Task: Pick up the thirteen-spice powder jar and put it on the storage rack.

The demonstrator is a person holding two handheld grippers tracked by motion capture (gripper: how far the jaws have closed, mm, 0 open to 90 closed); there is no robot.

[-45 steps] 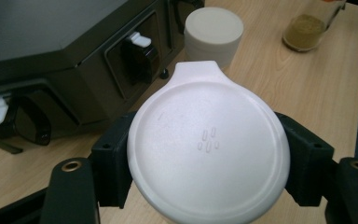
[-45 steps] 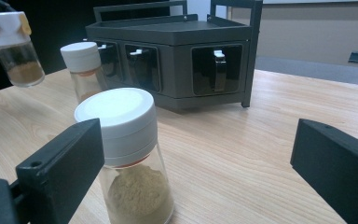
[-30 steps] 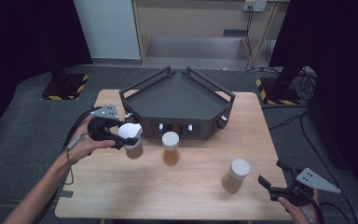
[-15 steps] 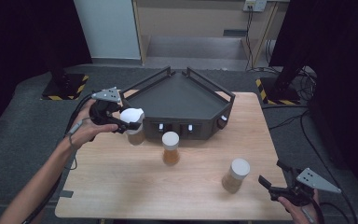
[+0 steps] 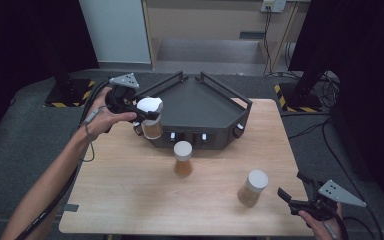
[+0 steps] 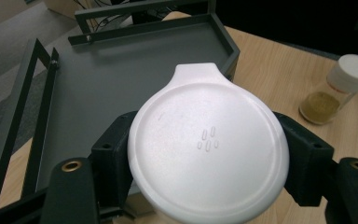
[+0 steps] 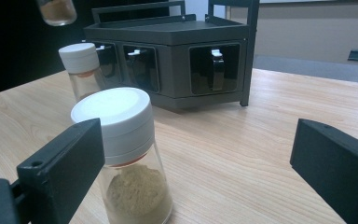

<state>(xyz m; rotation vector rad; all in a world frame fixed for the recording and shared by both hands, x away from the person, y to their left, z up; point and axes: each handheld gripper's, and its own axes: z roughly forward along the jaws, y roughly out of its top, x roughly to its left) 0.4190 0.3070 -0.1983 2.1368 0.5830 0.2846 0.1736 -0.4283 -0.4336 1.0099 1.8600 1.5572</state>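
Note:
My left gripper point(image 5: 146, 113) is shut on the white lid point(image 6: 207, 149) of a spice jar point(image 5: 152, 129) with brown powder. It holds the jar upright in the air at the front left corner of the dark grey rack point(image 5: 200, 102). A second white-capped jar point(image 5: 183, 157) stands on the table in front of the rack. A third jar point(image 5: 252, 187) stands near the front right. My right gripper point(image 5: 294, 188) stays open just to its right; in the right gripper view that jar point(image 7: 130, 158) stands by the left jaw, untouched.
The rack's flat top point(image 6: 121, 79) has raised rails along its edges and small handled compartments point(image 7: 214, 67) in its front. The wooden table point(image 5: 130, 190) ends close behind the rack. A cable point(image 5: 55, 200) trails from the left gripper.
My left gripper has lifted the jar off the table and carried it up and toward the rack's left corner. The right gripper and the two standing jars have not moved.

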